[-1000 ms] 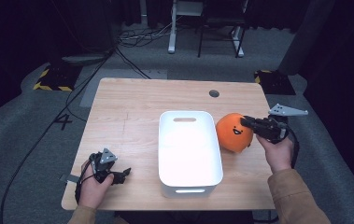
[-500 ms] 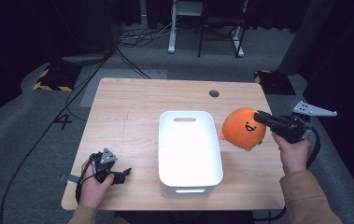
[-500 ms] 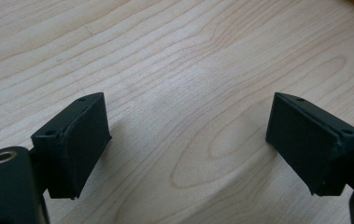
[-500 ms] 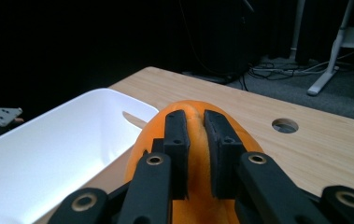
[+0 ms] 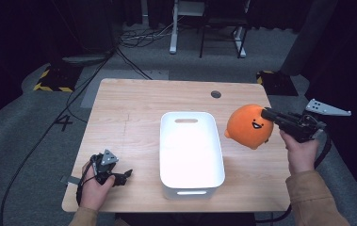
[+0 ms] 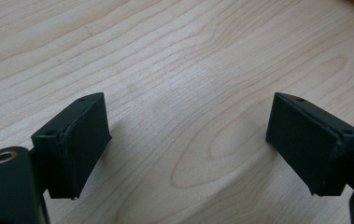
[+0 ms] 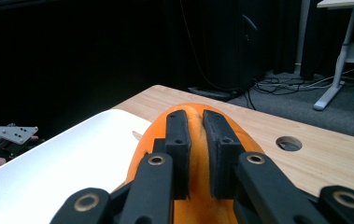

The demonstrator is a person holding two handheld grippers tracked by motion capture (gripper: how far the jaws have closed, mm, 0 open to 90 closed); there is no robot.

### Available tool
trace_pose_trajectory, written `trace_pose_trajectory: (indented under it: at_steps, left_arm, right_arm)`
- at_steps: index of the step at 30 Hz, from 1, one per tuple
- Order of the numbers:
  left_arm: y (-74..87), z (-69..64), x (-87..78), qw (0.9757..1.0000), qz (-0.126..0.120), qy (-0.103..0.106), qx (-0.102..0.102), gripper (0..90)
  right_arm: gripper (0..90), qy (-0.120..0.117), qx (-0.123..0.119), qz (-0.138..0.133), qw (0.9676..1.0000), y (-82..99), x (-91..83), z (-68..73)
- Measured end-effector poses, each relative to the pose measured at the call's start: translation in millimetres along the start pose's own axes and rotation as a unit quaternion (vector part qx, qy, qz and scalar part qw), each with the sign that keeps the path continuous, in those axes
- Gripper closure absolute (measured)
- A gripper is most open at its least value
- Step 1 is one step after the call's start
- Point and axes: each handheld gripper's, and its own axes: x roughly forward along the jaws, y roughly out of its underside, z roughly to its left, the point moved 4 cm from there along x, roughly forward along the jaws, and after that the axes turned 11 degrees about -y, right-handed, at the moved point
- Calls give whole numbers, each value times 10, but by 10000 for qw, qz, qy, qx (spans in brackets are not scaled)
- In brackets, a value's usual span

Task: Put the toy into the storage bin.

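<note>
Wooden table (image 5: 133, 108), right gripper (image 5: 266, 113) pinching orange plush (image 5: 247, 127) now lifted higher beside tub (image 5: 190, 146), left gripper (image 5: 122, 176) unmoved, jaws wide

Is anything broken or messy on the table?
Nothing looks broken or spilled. The round orange plush toy with a smiling face hangs tilted in the air, pinched by the right tool beside the empty white plastic bin. The left tool rests open on the wooden table.

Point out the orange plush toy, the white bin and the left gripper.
orange plush toy (image 5: 249, 126): high view, on its smiling face.
white bin (image 5: 191, 185): high view, on its near rim.
left gripper (image 6: 186, 140): left gripper view, midway between its two open black jaws, over the wood.
</note>
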Motion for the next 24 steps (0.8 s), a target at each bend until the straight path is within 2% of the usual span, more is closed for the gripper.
trace_pose_trajectory:
  at_steps: [3, 13, 24]
  left_arm:
    - [1, -11, -2, 10000, -24, -26, -9, 143]
    - [2, -18, -3, 10000, -36, -28, -28, 141]
    - [1, -18, 0, 10000, -45, 0, -14, 137]
  right_arm:
    - [810, -4, -115, -1, 9999, -70, -5, 33]
    - [811, -154, -266, 52, 9995, -252, 98, 159]
    - [811, -436, -463, 148, 9979, -443, 441, 339]
